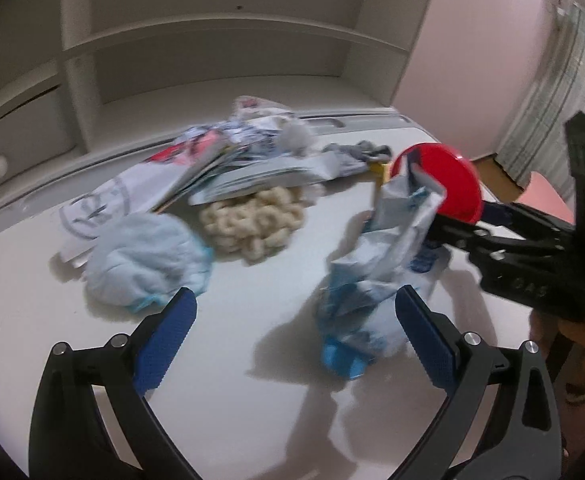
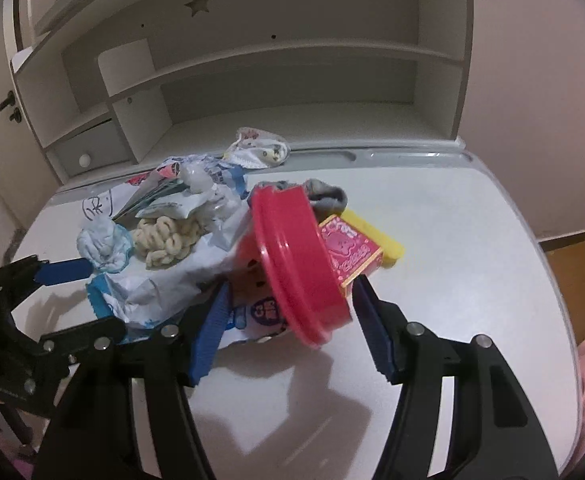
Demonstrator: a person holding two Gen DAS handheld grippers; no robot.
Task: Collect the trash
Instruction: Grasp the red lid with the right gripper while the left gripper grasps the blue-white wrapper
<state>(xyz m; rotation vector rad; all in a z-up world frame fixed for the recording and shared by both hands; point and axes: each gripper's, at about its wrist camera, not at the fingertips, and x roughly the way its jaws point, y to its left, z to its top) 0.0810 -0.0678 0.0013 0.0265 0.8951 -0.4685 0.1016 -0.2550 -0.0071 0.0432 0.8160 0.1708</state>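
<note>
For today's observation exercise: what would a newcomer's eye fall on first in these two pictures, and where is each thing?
The red lidded tub stands out first, tilted between the right gripper fingers near the desk's middle. Next, the crumpled blue-and-white wrapper hangs beside it, just ahead of the open left gripper. Behind lies a litter pile with pale puffed snack rings and a light blue crumpled wad.

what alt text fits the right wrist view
The right hand-held gripper holds a tilted red tub with a white-and-blue wrapper above a white desk. Behind lie crumpled wrappers, puffed snacks and a pink box.
</note>
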